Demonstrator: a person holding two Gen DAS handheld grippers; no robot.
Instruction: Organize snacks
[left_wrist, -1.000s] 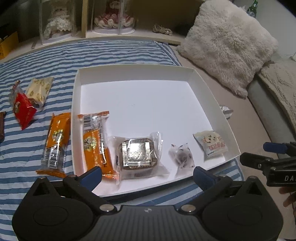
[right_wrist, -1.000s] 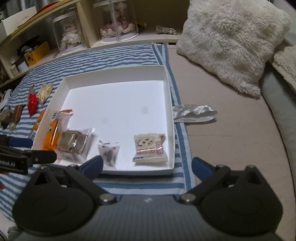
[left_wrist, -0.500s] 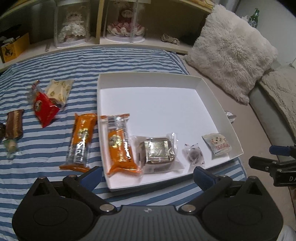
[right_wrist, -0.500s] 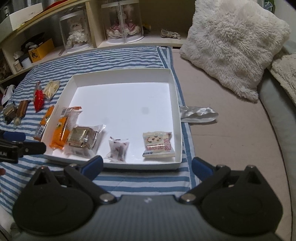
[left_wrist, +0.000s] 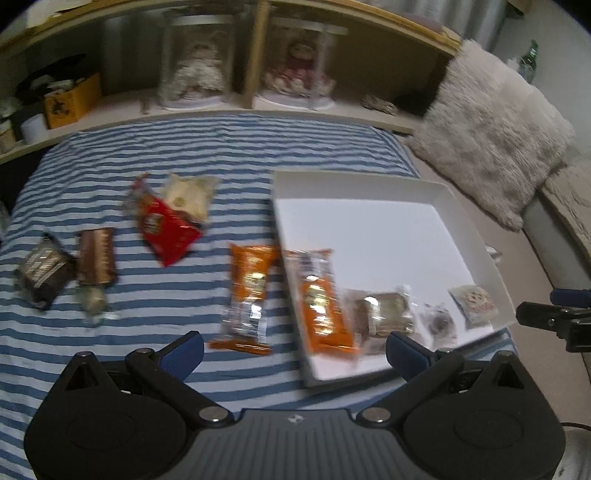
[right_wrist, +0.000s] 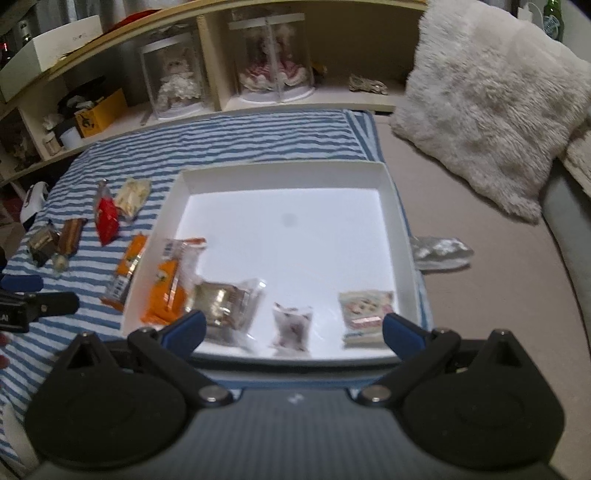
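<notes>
The left hand-held gripper (left_wrist: 293, 350) has swung off to the left over the last second. A second ago it was looking almost straight into the white box (left_wrist: 472, 229), now the box sits off to the right of its view and the loose snacks on the striped blanket (left_wrist: 147, 147) fill the middle (frame's pretty smeared, so it's moving fast). Its fingers are spread wide with nothing between them. The right hand-held gripper (right_wrist: 293, 330) is spread and empty too, hanging over the near rim of the box.

My read: the drop-off is finished and the left side is going for the next pickup. 4 snacks already sit in a row along the near edge of the box, with the orange bar (left_wrist: 323, 306) at the left end. The twin orange bar (left_wrist: 247, 299) lies just outside the left wall, the closest thing to grab. Further left are the red packet (left_wrist: 166, 229), a pale packet (left_wrist: 188, 194) partly tucked behind it, a brown bar (left_wrist: 96, 256) and a dark packet (left_wrist: 42, 271).

Room-wise, the far half of the box is wide open, plenty of space. The tight spot is that outside bar — it's right beside the box wall, so a finger coming down on that side could knock the rim. A silver wrapper (right_wrist: 439, 251) lies on the bed right of the box.
</notes>
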